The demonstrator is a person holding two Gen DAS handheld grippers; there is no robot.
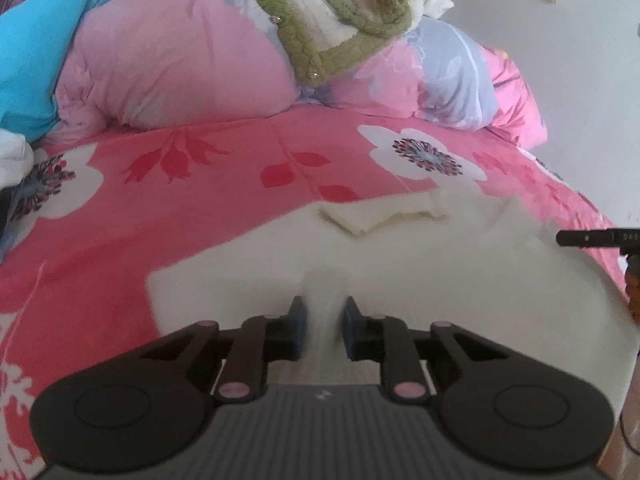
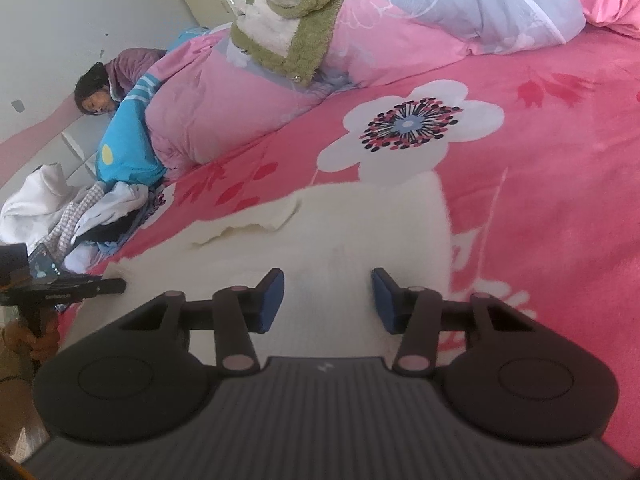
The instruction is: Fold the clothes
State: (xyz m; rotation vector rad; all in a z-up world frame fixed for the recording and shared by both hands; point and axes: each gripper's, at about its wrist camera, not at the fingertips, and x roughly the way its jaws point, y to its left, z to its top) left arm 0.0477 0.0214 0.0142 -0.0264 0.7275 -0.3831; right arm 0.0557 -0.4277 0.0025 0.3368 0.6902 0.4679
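A cream fleece garment (image 1: 400, 264) lies spread on the pink flowered bedspread (image 1: 200, 200), its collar (image 1: 380, 216) pointing away from me. My left gripper (image 1: 325, 318) is shut on a raised pleat of this garment near its close edge; the cloth fills the narrow gap between the blue pads (image 1: 299, 320). In the right wrist view the same cream garment (image 2: 360, 232) lies under my right gripper (image 2: 328, 300), which stands open with its pads wide apart and nothing held. The left gripper (image 2: 80, 290) shows at the far left there, and the right gripper's tip (image 1: 592, 238) at the left view's right edge.
A rolled pink and lilac quilt (image 1: 180, 64) runs across the far side of the bed, with a green and cream fleece garment (image 1: 340, 20) on top. A pile of loose clothes (image 2: 60, 216) lies at the left. A person (image 2: 96, 96) lies beyond the blue blanket (image 2: 128, 140).
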